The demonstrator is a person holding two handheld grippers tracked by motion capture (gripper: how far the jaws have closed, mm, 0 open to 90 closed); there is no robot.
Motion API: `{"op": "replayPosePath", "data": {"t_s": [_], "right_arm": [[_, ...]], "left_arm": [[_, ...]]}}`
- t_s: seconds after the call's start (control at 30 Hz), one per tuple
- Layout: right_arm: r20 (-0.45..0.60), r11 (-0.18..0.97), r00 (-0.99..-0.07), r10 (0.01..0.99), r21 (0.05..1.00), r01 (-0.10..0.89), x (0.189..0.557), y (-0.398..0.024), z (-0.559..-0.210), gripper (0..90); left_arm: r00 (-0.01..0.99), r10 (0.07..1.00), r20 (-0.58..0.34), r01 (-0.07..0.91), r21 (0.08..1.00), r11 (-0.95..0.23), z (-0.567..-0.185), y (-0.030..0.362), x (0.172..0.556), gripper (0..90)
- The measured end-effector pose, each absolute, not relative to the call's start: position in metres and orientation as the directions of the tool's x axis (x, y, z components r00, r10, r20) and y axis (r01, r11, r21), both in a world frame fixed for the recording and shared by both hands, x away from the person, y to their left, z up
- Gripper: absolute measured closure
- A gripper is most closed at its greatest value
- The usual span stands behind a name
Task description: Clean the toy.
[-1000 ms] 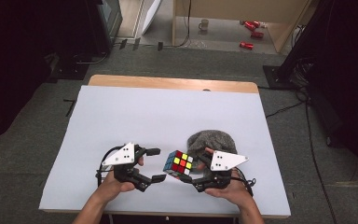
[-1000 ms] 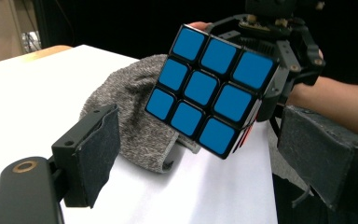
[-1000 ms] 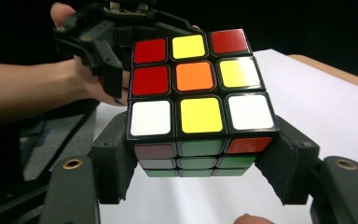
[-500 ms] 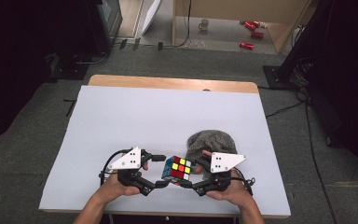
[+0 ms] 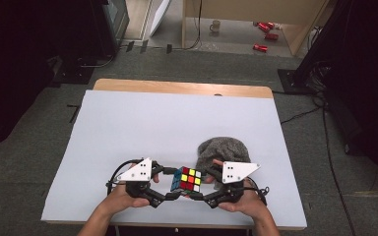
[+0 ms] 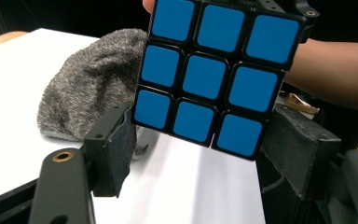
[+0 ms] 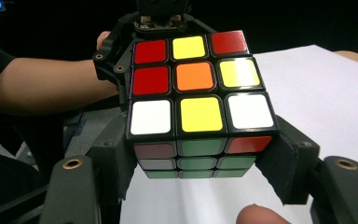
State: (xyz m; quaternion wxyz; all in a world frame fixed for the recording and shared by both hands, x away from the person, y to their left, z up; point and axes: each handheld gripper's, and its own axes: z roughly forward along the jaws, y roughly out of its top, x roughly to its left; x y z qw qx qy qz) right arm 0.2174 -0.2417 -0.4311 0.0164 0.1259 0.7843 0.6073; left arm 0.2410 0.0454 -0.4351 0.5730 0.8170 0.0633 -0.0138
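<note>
A Rubik's cube (image 5: 187, 178) hangs just above the white table sheet near its front edge, held between both grippers. My left gripper (image 5: 172, 184) comes at it from the left. Its jaws have just been closing, and in the left gripper view the pads (image 6: 121, 140) sit against the lowest row of the all-blue face (image 6: 214, 74). My right gripper (image 5: 204, 186) is shut on the cube from the right. In the right gripper view the pads (image 7: 284, 163) clamp the green side under the mixed red, yellow, white and orange top (image 7: 198, 93).
A grey fuzzy cloth lump (image 5: 224, 150) (image 6: 88, 79) lies just behind the right gripper. The white sheet (image 5: 152, 123) covers the table, with a wooden strip (image 5: 177, 87) at the far edge. Cables and red cans lie on the floor beyond.
The left gripper's jaws have narrowed around the cube's left side. The cube and both hands have sunk slightly toward the front edge. The right gripper keeps its grip.
</note>
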Motion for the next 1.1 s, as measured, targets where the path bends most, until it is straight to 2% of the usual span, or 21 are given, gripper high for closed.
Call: {"op": "replayPosePath", "data": {"t_s": [0.03, 0.83, 0.93, 1.1], "right_arm": [[0.124, 0.212, -0.965, 0.232, 0.962, 0.174, 0.2176, -0.2442, -0.4297, 34.6], [0.155, 0.204, -0.960, 0.235, 0.958, 0.204, 0.2183, -0.2432, -0.4330, 33.9], [0.156, 0.188, -0.957, 0.246, 0.960, 0.205, 0.2187, -0.2446, -0.4322, 30.4], [0.164, 0.180, -0.955, 0.246, 0.961, 0.211, 0.2186, -0.2449, -0.4331, 30.1]], "left_arm": [[0.991, 0.092, -0.095, 0.120, 0.938, -0.326, -0.4348, 0.0467, 0.2414, 33.3], [0.992, 0.089, -0.086, 0.110, 0.945, -0.308, -0.4360, 0.0499, 0.2423, 33.6], [0.992, 0.090, -0.087, 0.111, 0.946, -0.306, -0.4362, 0.0501, 0.2424, 33.7], [0.993, 0.084, -0.087, 0.109, 0.943, -0.315, -0.4381, 0.0482, 0.2416, 33.7]]}}
